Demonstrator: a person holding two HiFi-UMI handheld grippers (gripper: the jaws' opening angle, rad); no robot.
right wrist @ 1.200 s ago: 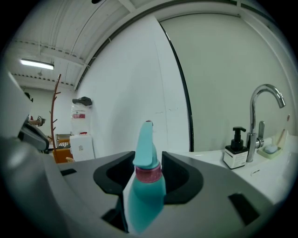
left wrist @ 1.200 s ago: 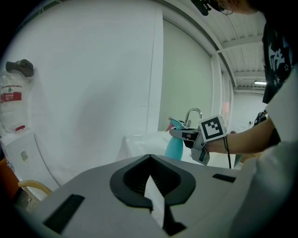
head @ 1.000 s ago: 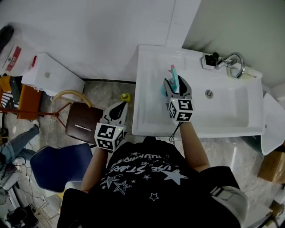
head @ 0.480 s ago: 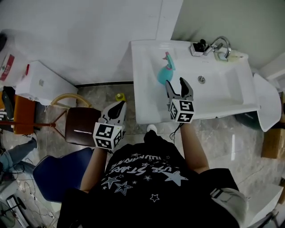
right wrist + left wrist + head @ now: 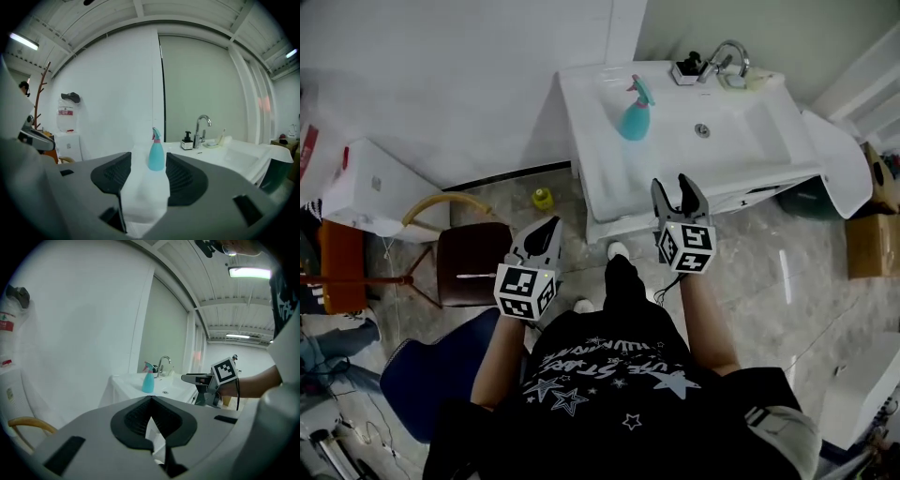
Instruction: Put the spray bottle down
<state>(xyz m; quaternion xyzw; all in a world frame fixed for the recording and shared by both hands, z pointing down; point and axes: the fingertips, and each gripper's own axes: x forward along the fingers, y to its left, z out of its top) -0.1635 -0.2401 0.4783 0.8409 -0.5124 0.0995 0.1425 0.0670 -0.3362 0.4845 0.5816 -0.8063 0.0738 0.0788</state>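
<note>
two grippers sit back from the sink point(image 5: 750, 141) now. a second ago the right gripper point(image 5: 670, 180) was out over the sink's left deck with the bottle point(image 5: 634, 117) between its jaws. half a second ago it had let go and was drawing off. now it hangs over the sink's front edge, well apart from the bottle. the whole sink sits higher and further off in the head view, as the person has backed away from it.

the bottle stands upright on the white deck, left of the basin and well left of the tap point(image 5: 727, 52). nothing touches it. the right gripper view looks straight at the bottle point(image 5: 156, 152) through the gap of its jaws, but the bottle is far beyond them, with the tap point(image 5: 202, 124) off to its right.

the right gripper points almost level toward the sink. its jaws stand wide and are easing inward a little, with nothing between them. the left gripper point(image 5: 551, 223) is held lower and to the left, over the floor beside a brown stool point(image 5: 473, 262), also aimed roughly level toward the wall. its jaws come together to a point at the tips and hold nothing. its own view shows the bottle point(image 5: 148, 380) far off on the sink and the right gripper point(image 5: 192, 378) out to the side.
</note>
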